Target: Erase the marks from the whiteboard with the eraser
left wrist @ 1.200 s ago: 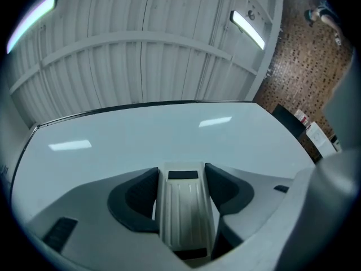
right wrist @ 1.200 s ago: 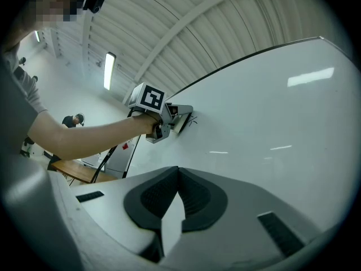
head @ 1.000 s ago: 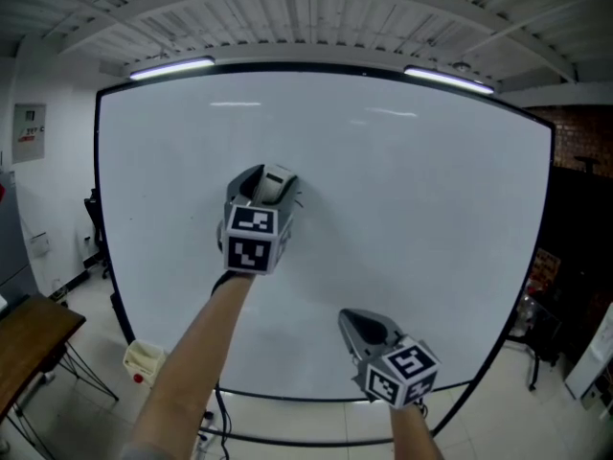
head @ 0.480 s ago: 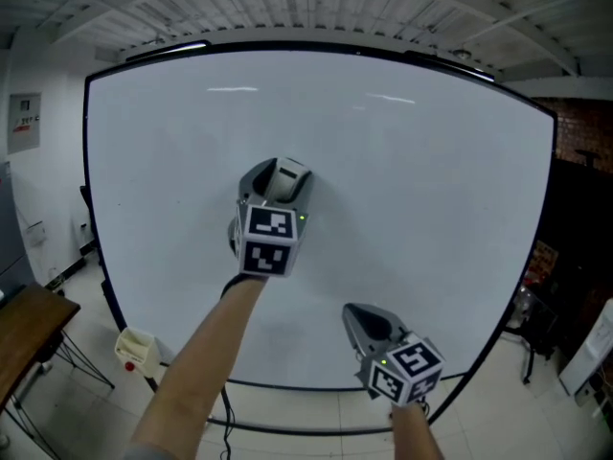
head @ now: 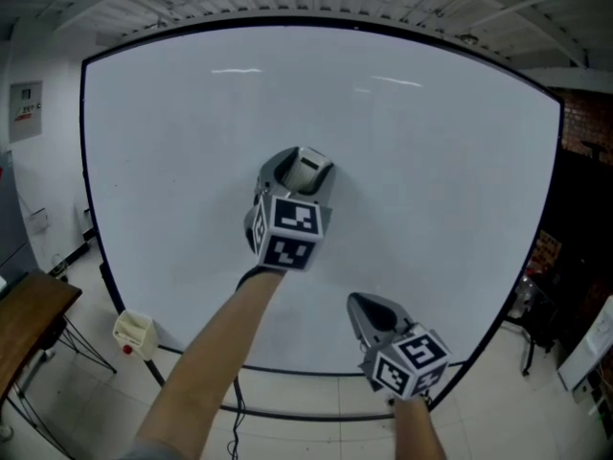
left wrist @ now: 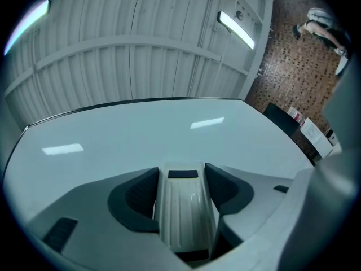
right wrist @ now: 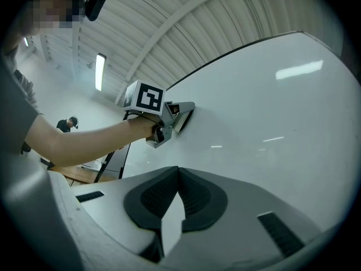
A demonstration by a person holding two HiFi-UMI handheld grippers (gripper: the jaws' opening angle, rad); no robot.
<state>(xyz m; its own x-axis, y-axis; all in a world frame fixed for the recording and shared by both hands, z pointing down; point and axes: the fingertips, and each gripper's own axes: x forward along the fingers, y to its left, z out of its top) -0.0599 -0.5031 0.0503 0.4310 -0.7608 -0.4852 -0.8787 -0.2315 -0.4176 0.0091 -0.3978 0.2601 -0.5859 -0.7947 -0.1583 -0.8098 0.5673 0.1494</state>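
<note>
A large whiteboard [head: 431, 180] fills the head view; I see no marks on its surface. My left gripper [head: 299, 172] is shut on a light grey ribbed eraser [head: 310, 171] and holds it against the board near its middle. In the left gripper view the eraser [left wrist: 185, 213] sits between the dark pads, its front end at the board [left wrist: 113, 140]. My right gripper [head: 370, 310] hangs lower right, near the board's bottom edge, shut with nothing in it; its pads [right wrist: 197, 199] meet. The right gripper view also shows the left gripper [right wrist: 183, 112] at the board.
A wooden table [head: 24, 319] stands at the left. A small cream box [head: 132, 332] sits below the board's lower left corner. Dark equipment and a brick wall [head: 584, 123] lie to the right. A person [right wrist: 66, 124] stands far off in the room.
The left gripper has slid the eraser to the right and slightly up across the board. The right gripper has hardly moved.
</note>
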